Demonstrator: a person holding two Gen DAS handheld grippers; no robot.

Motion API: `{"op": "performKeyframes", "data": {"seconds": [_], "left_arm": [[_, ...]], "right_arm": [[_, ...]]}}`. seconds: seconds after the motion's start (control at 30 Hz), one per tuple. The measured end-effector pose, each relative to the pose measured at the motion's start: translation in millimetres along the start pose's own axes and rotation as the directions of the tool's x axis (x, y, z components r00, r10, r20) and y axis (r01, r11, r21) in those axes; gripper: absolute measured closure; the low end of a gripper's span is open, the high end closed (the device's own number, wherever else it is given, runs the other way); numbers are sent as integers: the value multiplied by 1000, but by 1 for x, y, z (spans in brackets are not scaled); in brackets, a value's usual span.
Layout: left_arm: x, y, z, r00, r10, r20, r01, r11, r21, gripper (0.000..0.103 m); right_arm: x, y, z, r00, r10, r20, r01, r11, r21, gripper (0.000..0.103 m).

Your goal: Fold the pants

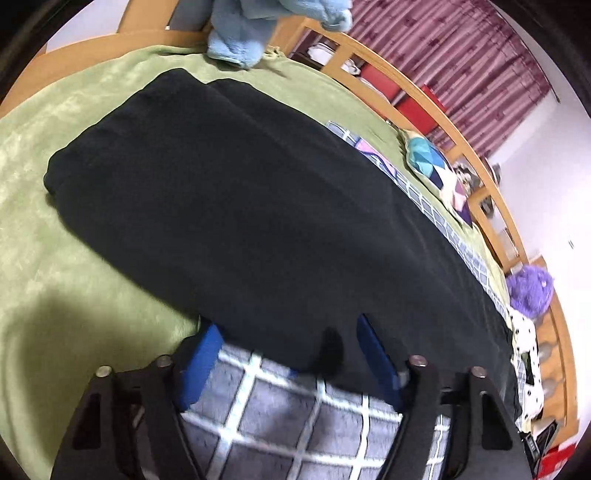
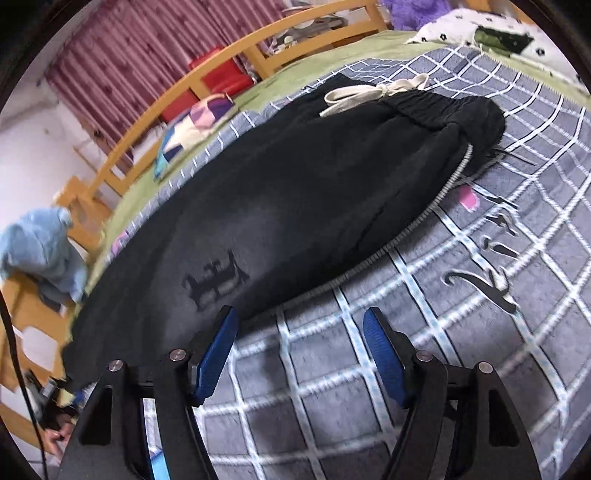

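Black pants lie flat and lengthwise on the bed. In the right wrist view the pants show a cream drawstring at the far waistband and a dark print near me. My left gripper stands open at the near edge of the pants. The black fabric lies between its blue pads and hides their tips. My right gripper is open over the checked blanket. Its left pad is at the pants' side seam, and nothing lies between the pads.
A green blanket covers the bed beside the checked one. A wooden rail runs along the far side. A blue plush toy, a colourful cushion, a purple plush and a dotted pillow lie around the pants.
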State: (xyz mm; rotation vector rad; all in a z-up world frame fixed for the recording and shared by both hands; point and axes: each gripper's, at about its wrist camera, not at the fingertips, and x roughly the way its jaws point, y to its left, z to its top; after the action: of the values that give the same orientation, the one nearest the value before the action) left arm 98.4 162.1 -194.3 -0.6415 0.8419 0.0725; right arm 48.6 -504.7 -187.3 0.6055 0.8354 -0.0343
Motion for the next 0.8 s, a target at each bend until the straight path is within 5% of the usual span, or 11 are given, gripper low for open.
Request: {"op": "performKeyframes", "data": {"seconds": [0.1,0.17,0.2,0.27,0.4,0.57,0.8], "left_arm": [[3,0,7,1000,16,1,-16,1000,1,54],[0,1,12,999,32,2,-32,999,20,80],[-4,0,16,999,45,10,-45,998,36,84],[-11,0,24,1000,21,10,-21,999,48,89],[-34,-17,43,999,-15,45,9,993,114,90],[-45,-62,78,991,12,132,-46,966,254,90],[-8,-113,145,981,21,194,-88,936,341,90]], "right_arm": [[12,-1,11,1000,19,0,-19,999,40,32],[18,-1,19,999,34,9,-35,998,54,34],[19,0,23,999,42,16,-43,997,61,37],[20,2,31,999,37,35,-39,997,65,74],[13,20,46,999,13,44,-13,1000,1,81],[-14,60,87,994,50,93,-39,992,-118,82],[11,102,165,993,75,91,-54,973,-223,82]]}}
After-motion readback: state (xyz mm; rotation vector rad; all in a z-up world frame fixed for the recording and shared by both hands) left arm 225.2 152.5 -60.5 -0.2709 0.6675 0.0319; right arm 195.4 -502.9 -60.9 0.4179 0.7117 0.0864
